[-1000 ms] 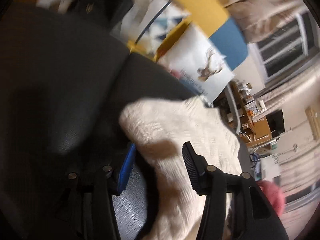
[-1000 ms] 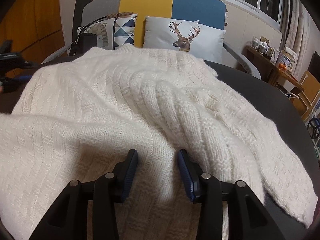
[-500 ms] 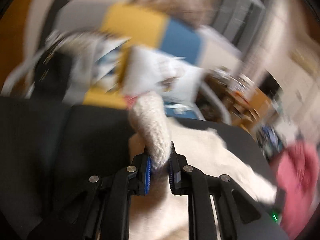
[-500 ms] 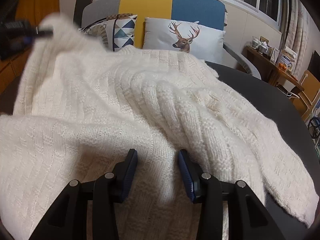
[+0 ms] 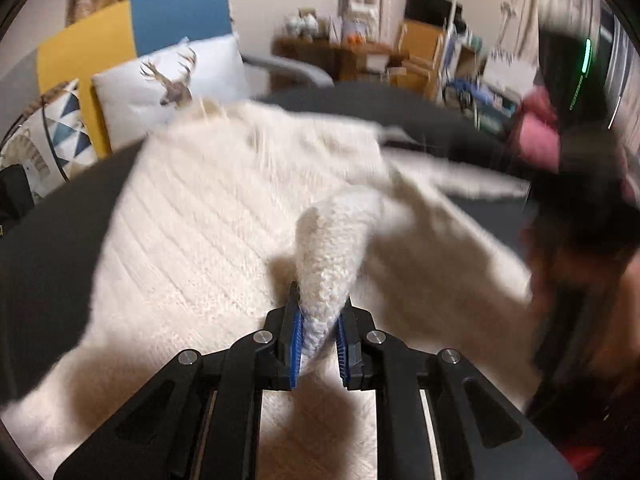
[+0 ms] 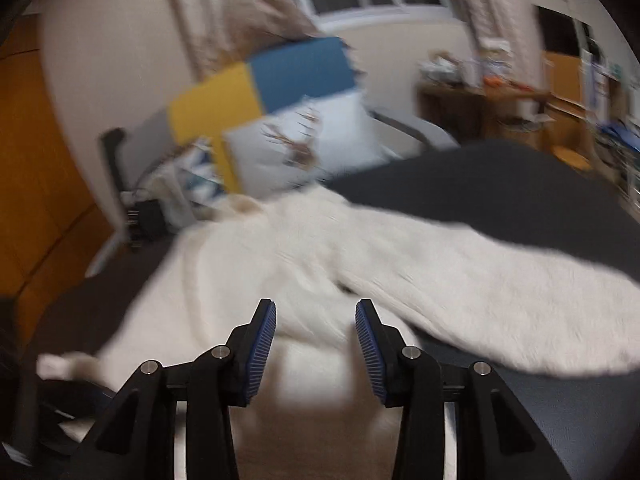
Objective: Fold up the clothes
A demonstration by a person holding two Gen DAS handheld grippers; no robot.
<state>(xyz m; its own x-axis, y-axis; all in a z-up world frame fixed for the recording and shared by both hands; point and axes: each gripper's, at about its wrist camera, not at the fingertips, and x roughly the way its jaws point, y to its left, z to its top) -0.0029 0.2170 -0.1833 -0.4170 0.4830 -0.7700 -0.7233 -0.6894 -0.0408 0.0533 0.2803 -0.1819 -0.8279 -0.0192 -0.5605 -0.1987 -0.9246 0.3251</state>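
A cream knitted sweater (image 5: 208,240) lies spread on a dark round table (image 5: 48,248). My left gripper (image 5: 318,320) is shut on a bunched fold of the sweater, which stands up between the blue pads and trails over the body of the garment. In the right wrist view the sweater (image 6: 304,264) stretches away with one sleeve (image 6: 500,300) running to the right over the table (image 6: 520,184). My right gripper (image 6: 316,328) hovers open above the sweater, nothing between its fingers. The other gripper shows blurred at the right edge of the left wrist view.
Behind the table stands a yellow and blue chair (image 5: 160,24) with a deer cushion (image 5: 168,80) and a triangle-pattern cushion (image 5: 48,136). A black bag (image 6: 148,216) sits at the far left. Shelves and boxes (image 5: 420,52) fill the back right. A pink sleeve (image 5: 536,136) shows at right.
My left gripper closed on the sweater's edge and carried it to the right across the garment, rolling as it went. My right gripper lifted off the sweater and tilted, still open.
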